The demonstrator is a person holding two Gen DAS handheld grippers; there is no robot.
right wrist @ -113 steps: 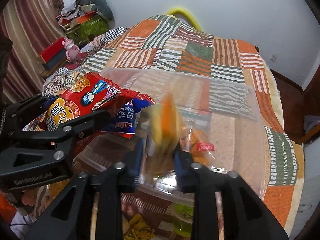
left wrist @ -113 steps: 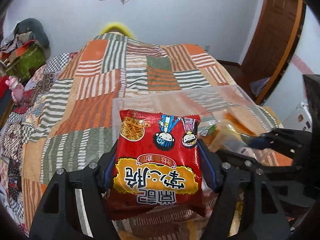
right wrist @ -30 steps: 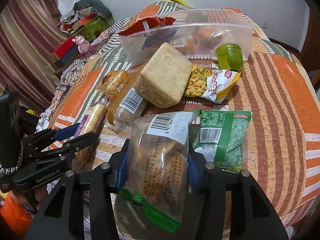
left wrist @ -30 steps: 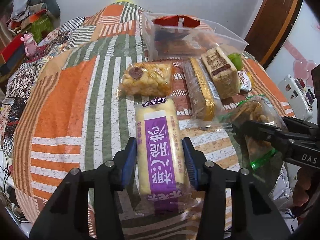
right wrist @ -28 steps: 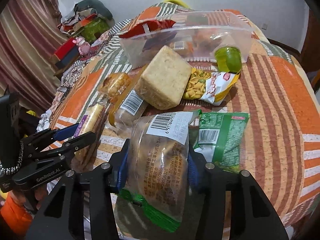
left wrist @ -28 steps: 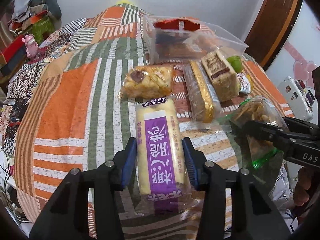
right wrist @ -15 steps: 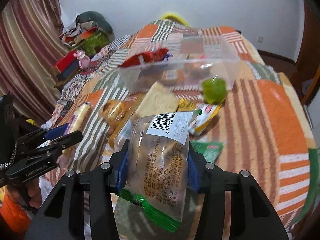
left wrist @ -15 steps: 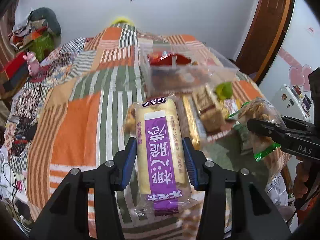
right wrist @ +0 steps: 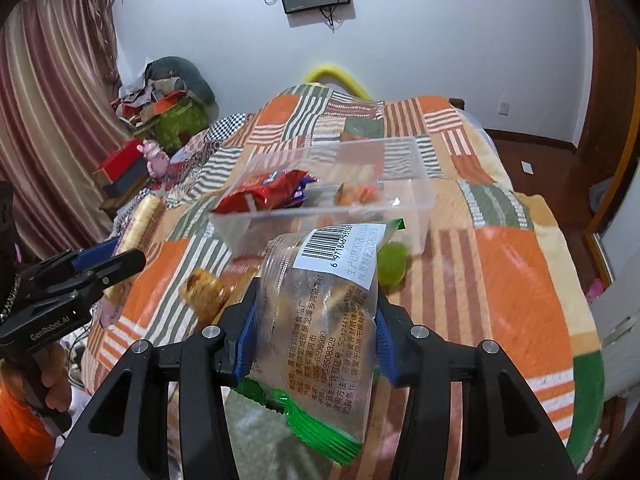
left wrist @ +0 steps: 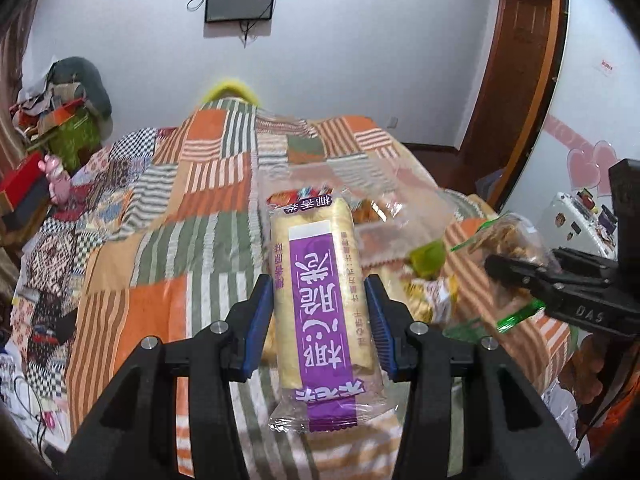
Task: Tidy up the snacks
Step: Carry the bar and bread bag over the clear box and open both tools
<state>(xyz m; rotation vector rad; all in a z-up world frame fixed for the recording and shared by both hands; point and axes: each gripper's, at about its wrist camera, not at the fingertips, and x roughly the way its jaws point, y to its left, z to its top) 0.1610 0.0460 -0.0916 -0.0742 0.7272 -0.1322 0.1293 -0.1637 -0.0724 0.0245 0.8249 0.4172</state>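
Left gripper (left wrist: 320, 316) clamps a purple-labelled wafer pack (left wrist: 322, 300); right gripper (right wrist: 314, 340) grips a clear, green-edged bag, perhaps pastries (right wrist: 320, 320).

In the left wrist view the clear box (left wrist: 384, 196) is smeared by blur, and the purple-labelled packet (left wrist: 320, 300) covers its near left corner, so what lies inside cannot be made out. The green cup (left wrist: 428, 258) and the snacks beside it are blurred streaks. In the right wrist view the barcoded bag (right wrist: 320, 320) hides the bed just behind it, and the orange snack (right wrist: 206, 290) is too blurred to identify.
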